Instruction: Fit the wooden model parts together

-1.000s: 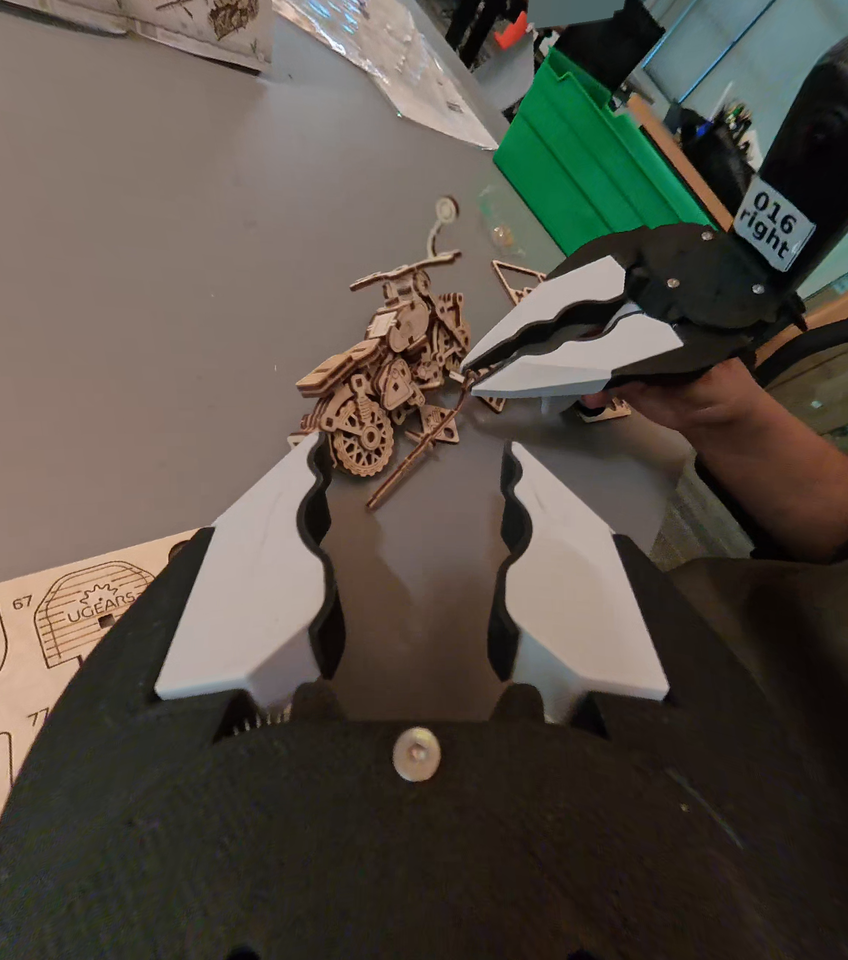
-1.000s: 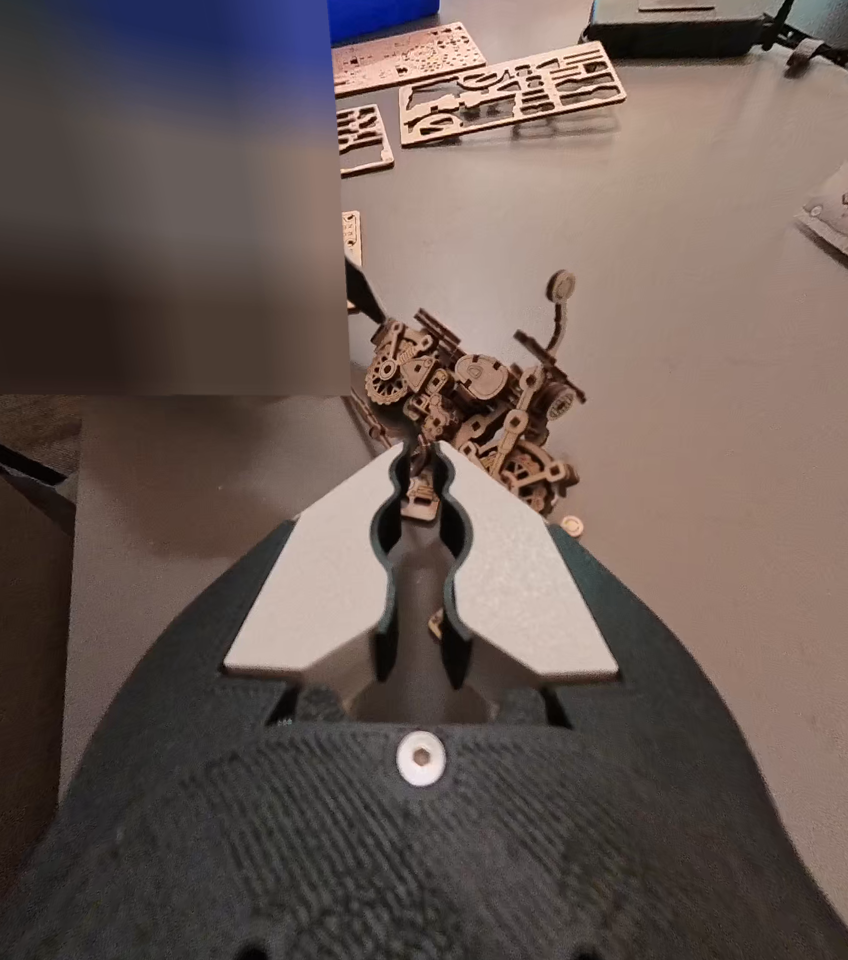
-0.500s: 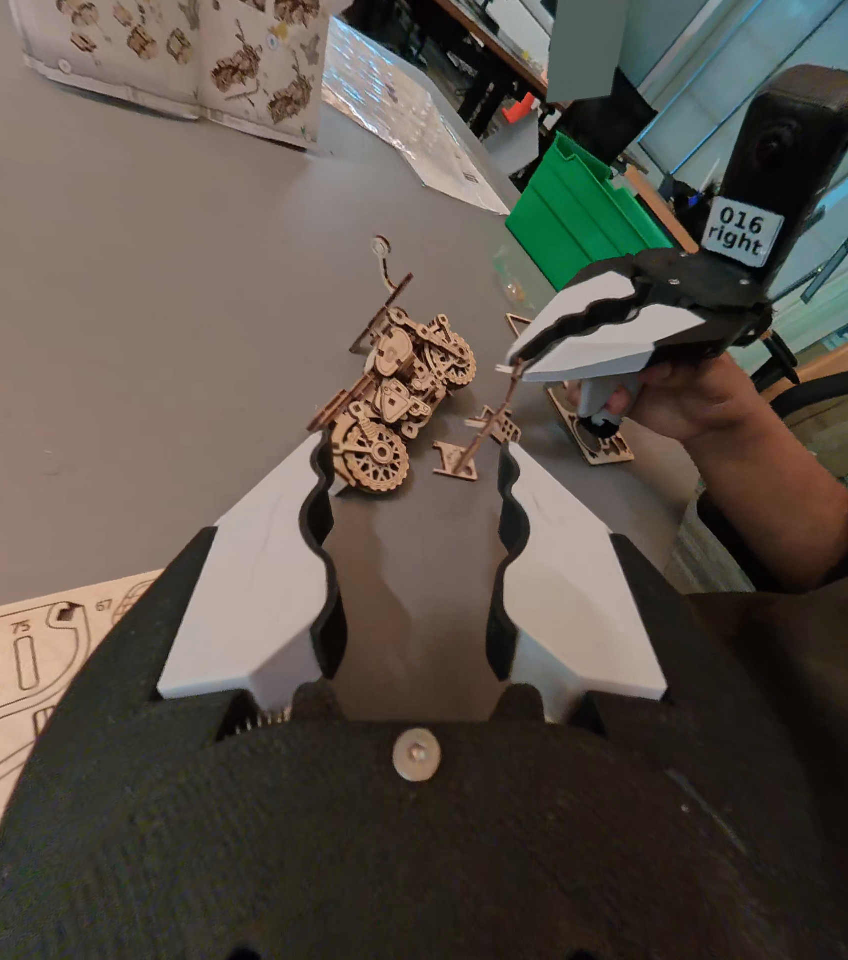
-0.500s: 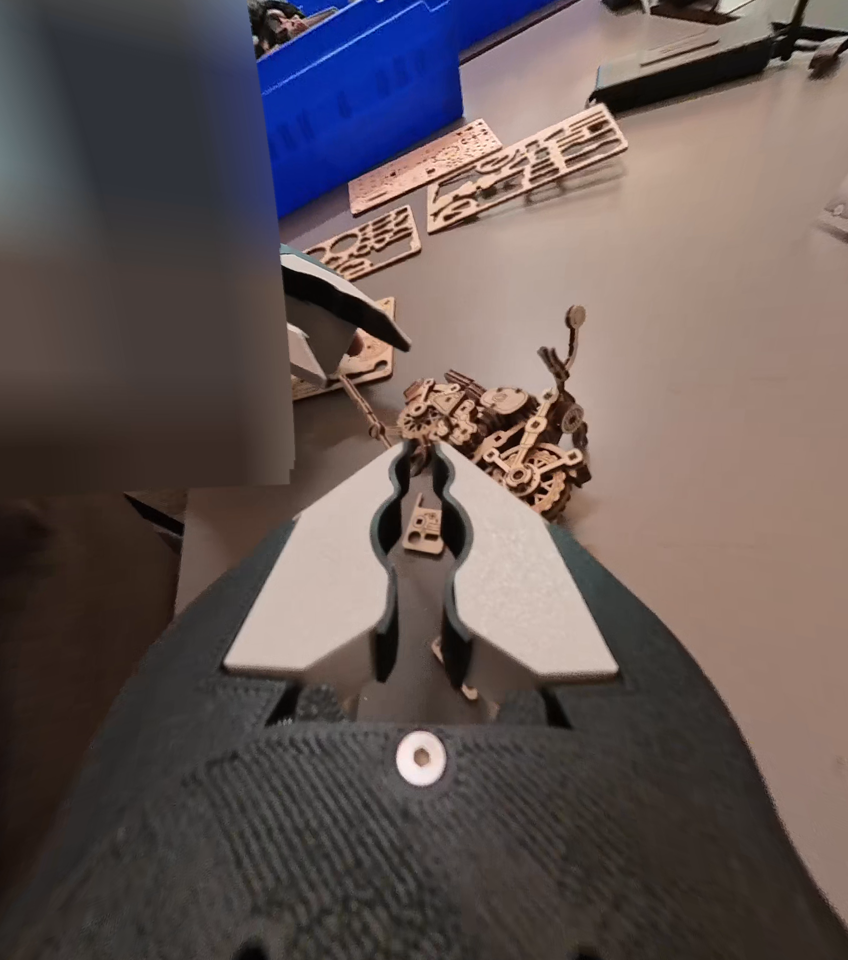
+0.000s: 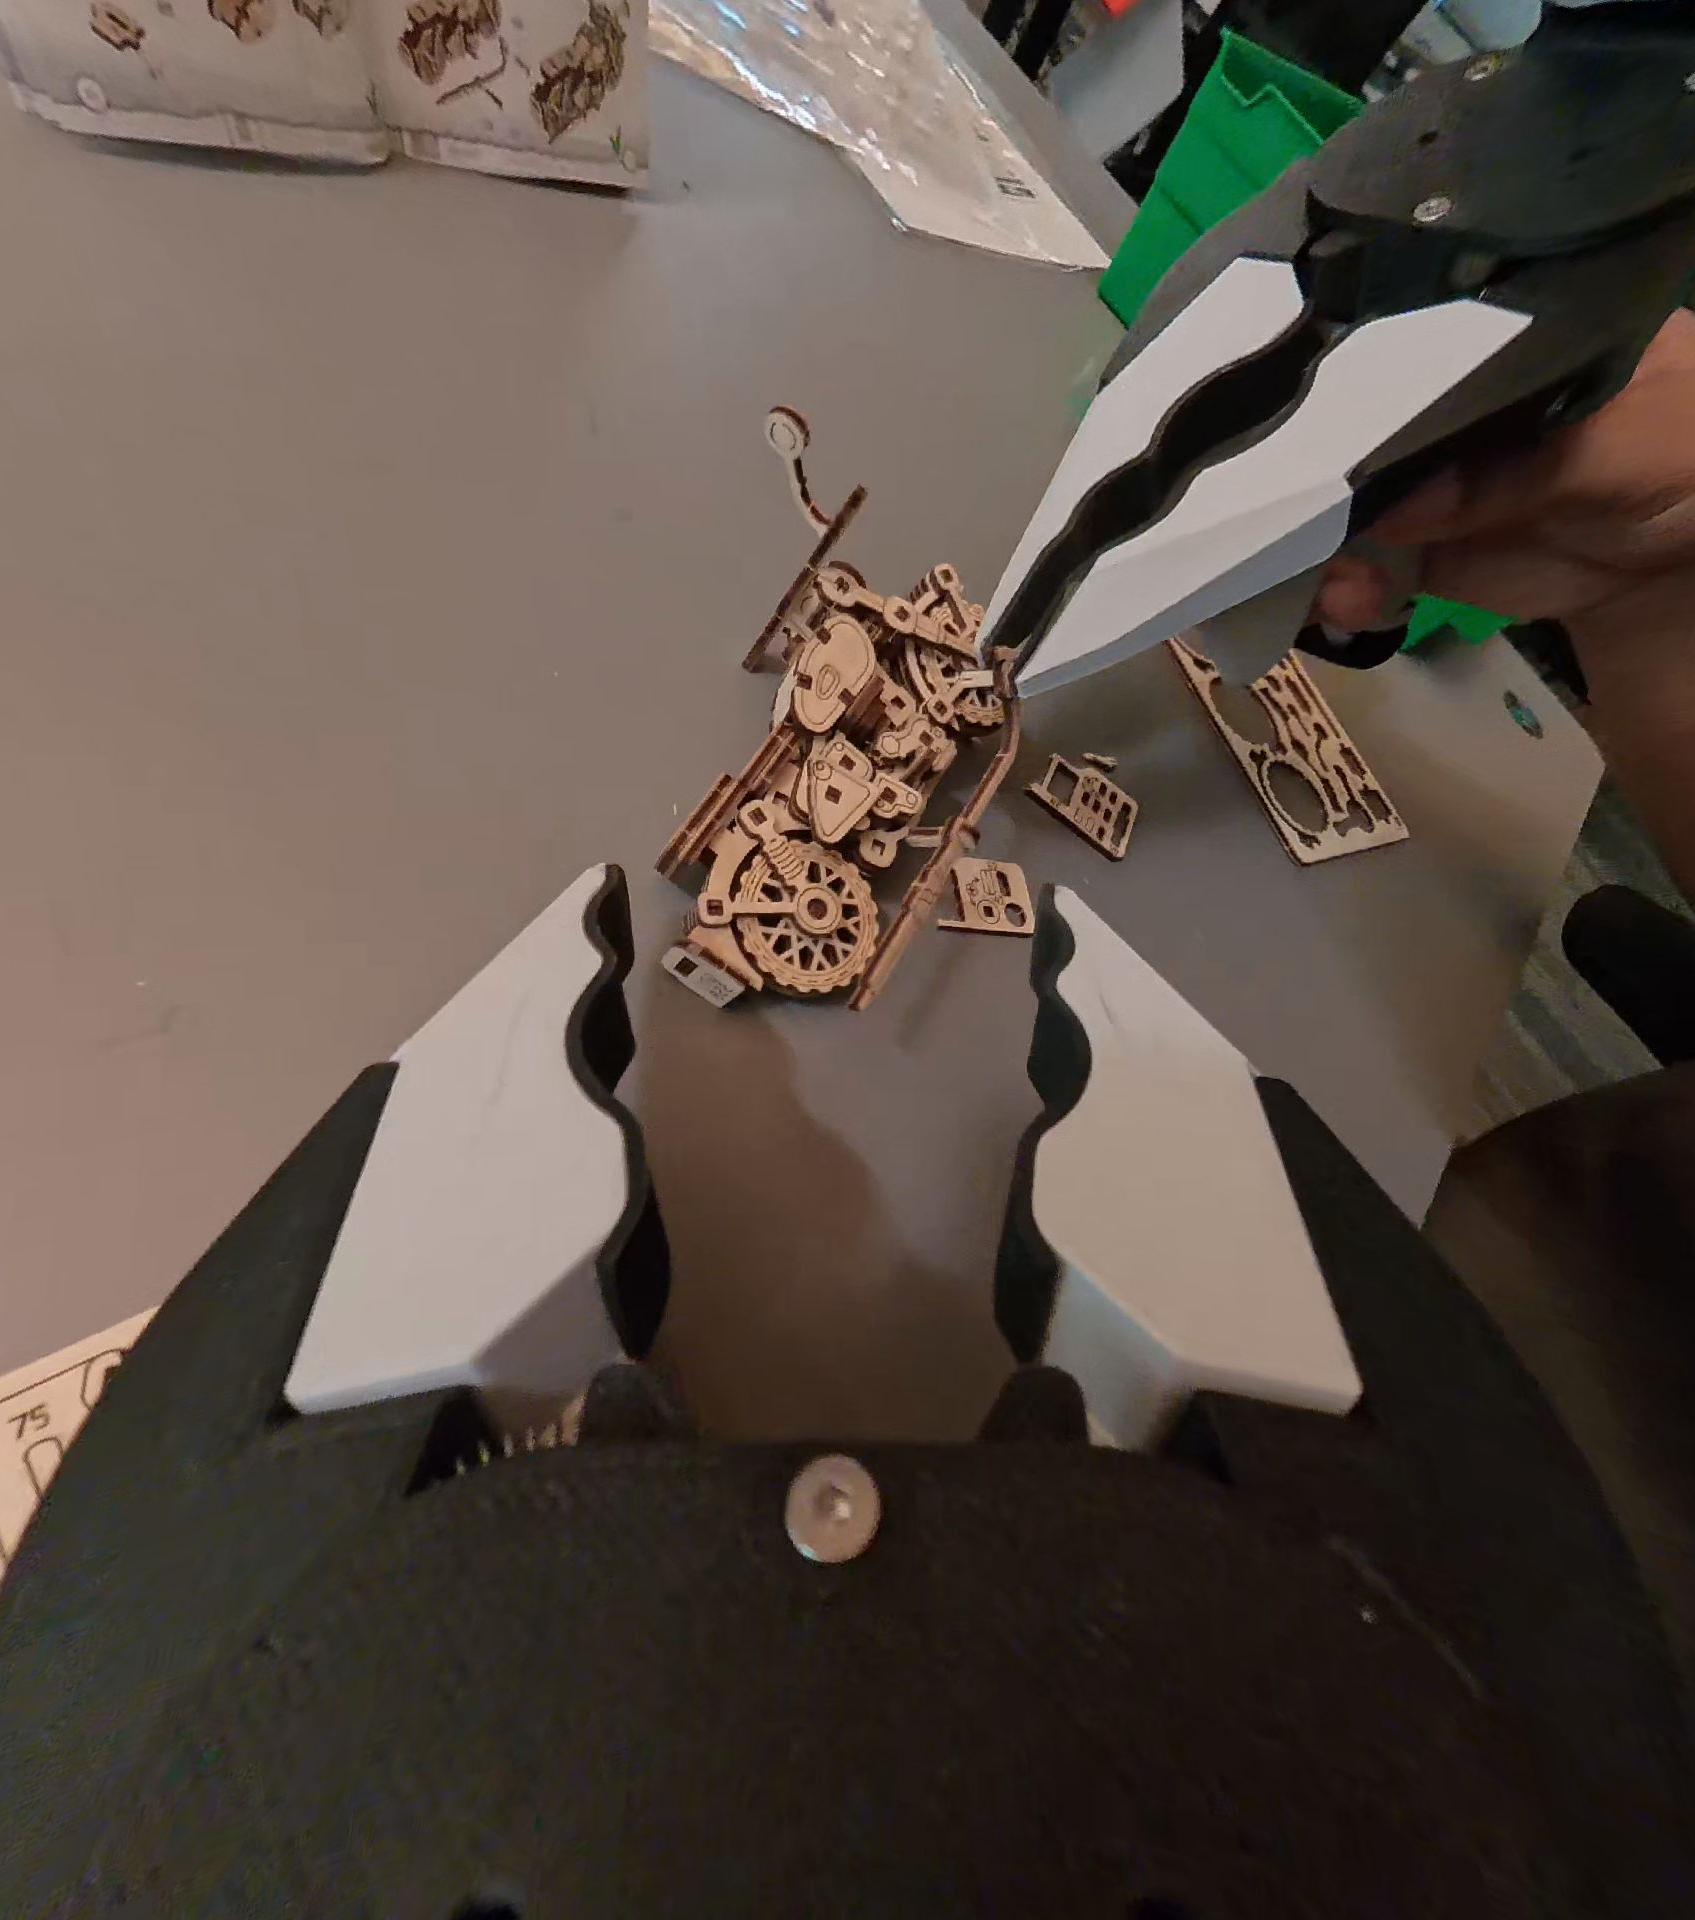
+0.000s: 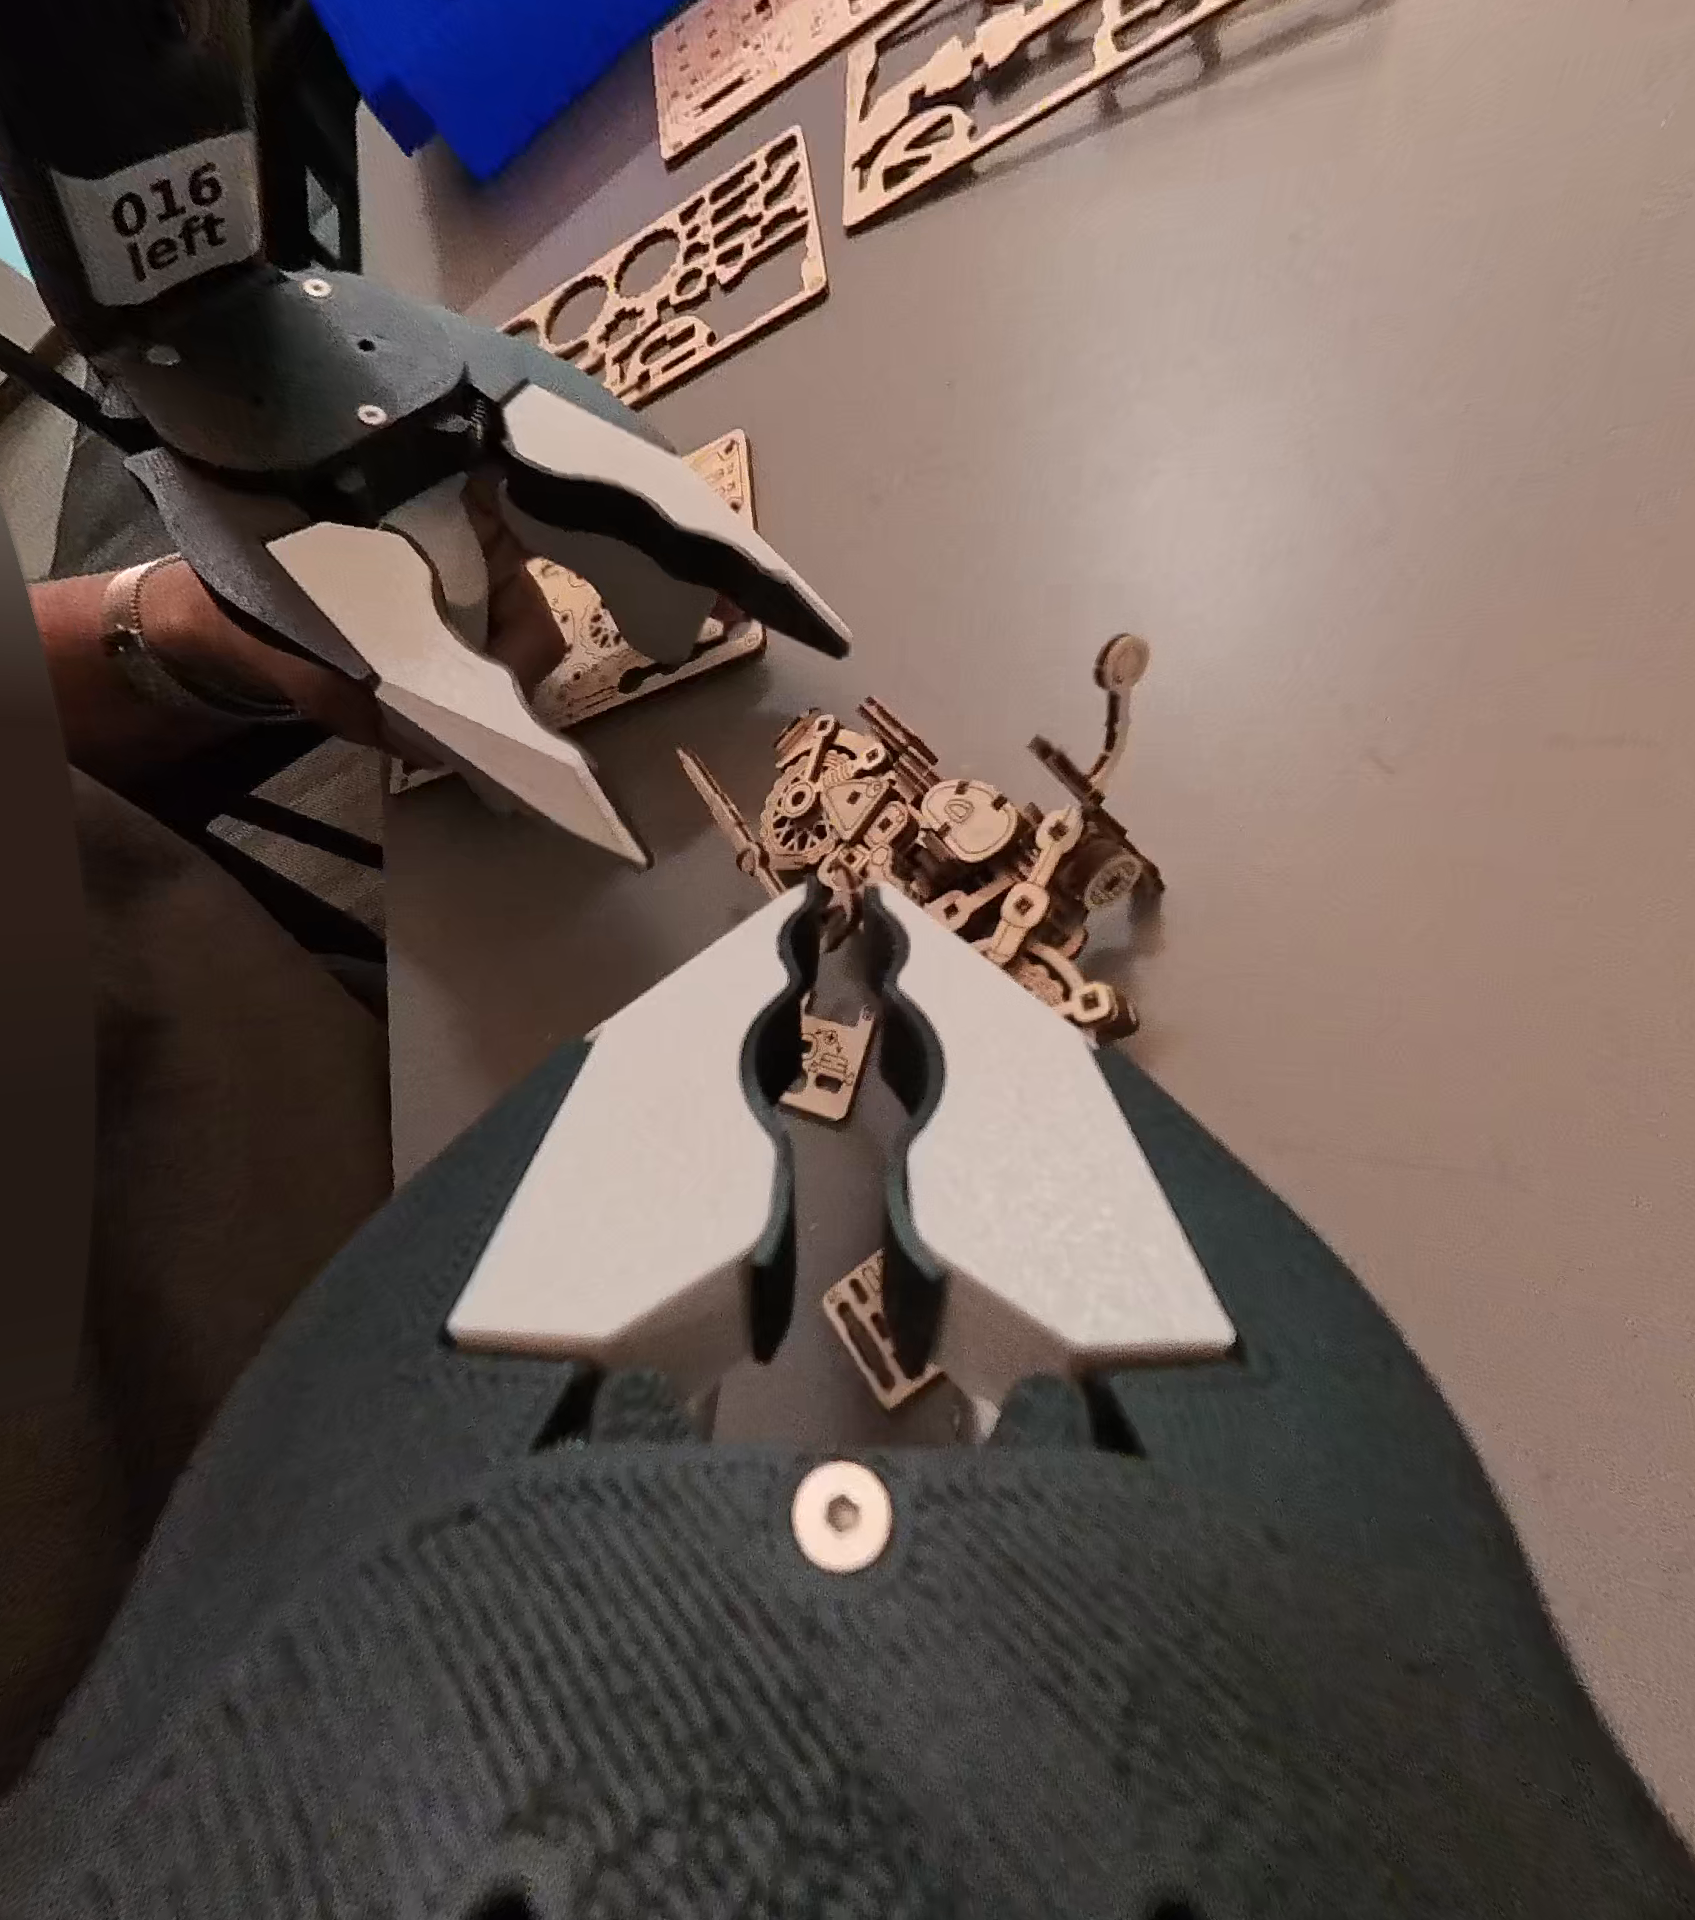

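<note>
Left gripper [image 5: 827, 904]: jaws wide apart, holding nothing | right gripper [image 5: 1004, 665]: tips pinched on thin curved wooden rod [image 5: 968, 821] (contact point partly hidden) | small laser-cut wooden motorcycle model [image 5: 822, 800] lies on its side on grey table [image 5: 303, 520], touching rod | loose flat wooden pieces [image 5: 1082, 800] just beside.

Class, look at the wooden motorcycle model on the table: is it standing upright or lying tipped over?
Tipped over. The wooden motorcycle model lies on its side on the grey table, its wheel face turned upward.
</note>
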Demonstrator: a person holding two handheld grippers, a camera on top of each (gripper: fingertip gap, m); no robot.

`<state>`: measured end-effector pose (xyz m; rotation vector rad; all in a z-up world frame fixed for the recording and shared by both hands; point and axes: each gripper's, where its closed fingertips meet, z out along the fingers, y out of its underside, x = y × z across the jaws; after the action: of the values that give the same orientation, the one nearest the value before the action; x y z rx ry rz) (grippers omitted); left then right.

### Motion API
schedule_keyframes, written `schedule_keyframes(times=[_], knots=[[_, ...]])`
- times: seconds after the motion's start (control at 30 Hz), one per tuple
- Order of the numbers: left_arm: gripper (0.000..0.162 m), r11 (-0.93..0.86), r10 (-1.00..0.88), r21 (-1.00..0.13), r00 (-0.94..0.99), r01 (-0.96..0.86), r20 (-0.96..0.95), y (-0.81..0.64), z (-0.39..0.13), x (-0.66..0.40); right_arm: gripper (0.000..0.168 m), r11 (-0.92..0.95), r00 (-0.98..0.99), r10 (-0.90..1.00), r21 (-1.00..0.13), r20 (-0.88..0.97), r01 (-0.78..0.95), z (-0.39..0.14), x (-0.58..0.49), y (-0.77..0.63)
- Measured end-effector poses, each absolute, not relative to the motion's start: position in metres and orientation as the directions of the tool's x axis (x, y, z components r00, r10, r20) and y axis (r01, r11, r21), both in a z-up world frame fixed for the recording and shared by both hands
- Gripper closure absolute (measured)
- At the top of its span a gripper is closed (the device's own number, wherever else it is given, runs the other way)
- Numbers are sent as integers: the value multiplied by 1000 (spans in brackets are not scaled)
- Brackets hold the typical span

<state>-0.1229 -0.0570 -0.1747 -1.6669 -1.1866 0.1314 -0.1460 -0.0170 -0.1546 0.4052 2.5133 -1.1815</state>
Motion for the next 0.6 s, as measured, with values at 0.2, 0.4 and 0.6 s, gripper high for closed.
schedule_keyframes(times=[0.2, 0.4, 0.6], knots=[[88, 48, 725, -748, 492, 662, 482, -57, -178, -126, 162, 652, -878, 122, -629, -464, 423, -157, -149, -18], [94, 117, 698, -697, 441, 707, 565, -59, -181, -130, 162, 679, -844, 132, -573, -519, 459, -164, -152, -21], [102, 138, 675, -679, 433, 721, 597, -60, -181, -130, 162, 693, -820, 167, -527, -548, 492, -169, -155, -20]])
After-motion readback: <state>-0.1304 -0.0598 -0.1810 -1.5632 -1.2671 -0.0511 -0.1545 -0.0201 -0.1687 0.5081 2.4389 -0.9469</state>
